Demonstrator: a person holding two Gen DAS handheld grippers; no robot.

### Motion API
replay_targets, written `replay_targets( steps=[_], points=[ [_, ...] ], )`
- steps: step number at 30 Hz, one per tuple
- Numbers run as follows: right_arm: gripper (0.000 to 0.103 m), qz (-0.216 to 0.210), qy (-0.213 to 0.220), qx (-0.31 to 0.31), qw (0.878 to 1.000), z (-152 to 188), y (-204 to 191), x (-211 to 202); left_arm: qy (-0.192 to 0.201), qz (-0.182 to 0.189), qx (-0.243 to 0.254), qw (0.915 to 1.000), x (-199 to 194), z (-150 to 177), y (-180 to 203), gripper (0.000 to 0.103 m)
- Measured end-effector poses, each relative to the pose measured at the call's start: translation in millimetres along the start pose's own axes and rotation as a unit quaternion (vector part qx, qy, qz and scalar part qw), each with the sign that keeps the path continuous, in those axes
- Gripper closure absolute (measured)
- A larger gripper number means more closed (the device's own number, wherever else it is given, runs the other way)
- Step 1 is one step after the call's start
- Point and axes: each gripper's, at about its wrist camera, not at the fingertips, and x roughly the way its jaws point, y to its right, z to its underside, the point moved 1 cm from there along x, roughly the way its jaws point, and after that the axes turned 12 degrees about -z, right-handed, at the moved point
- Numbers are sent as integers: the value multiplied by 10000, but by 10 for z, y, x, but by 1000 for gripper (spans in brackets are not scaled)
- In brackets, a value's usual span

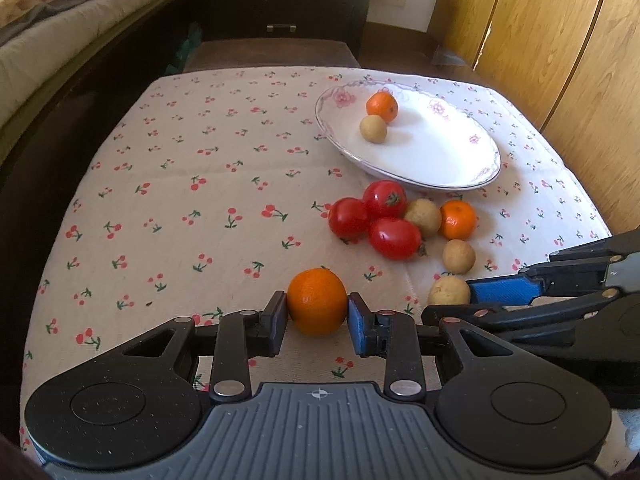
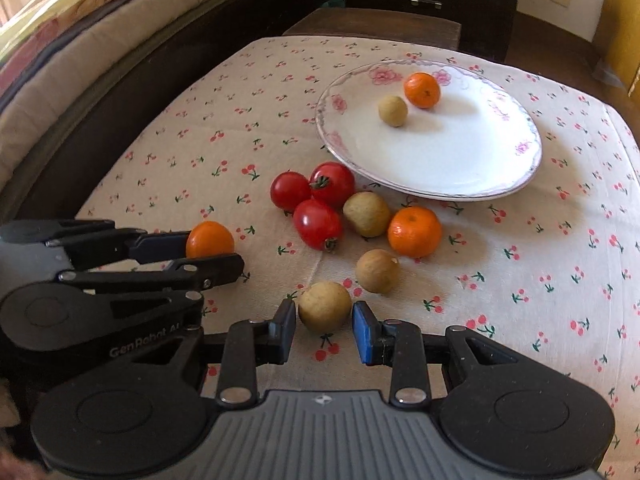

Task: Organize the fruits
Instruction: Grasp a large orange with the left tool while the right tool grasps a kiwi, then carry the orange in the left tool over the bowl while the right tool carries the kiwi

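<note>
Left gripper (image 1: 317, 312) clamped on round orange mandarin (image 1: 317, 301), right gripper (image 2: 325, 318) on tan round longan (image 2: 325, 306), near cherry-print tablecloth's (image 1: 180, 200) front edge. Risked slipping, rolling off; flowered white plate (image 1: 440, 168) at far right corner.

"GenRobot AI" printed on left gripper (image 2: 216, 254) body.

Left gripper (image 1: 317, 320) and right gripper (image 2: 325, 330) angle downward, fingers narrowed.
</note>
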Motion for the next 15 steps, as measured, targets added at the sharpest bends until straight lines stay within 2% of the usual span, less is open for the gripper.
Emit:
replay_targets(
  steps=[15],
  points=[
    [73, 90, -45, -117, 9999, 24, -41, -19, 68, -38, -69, 9999, 43, -31, 8, 61]
  ],
)
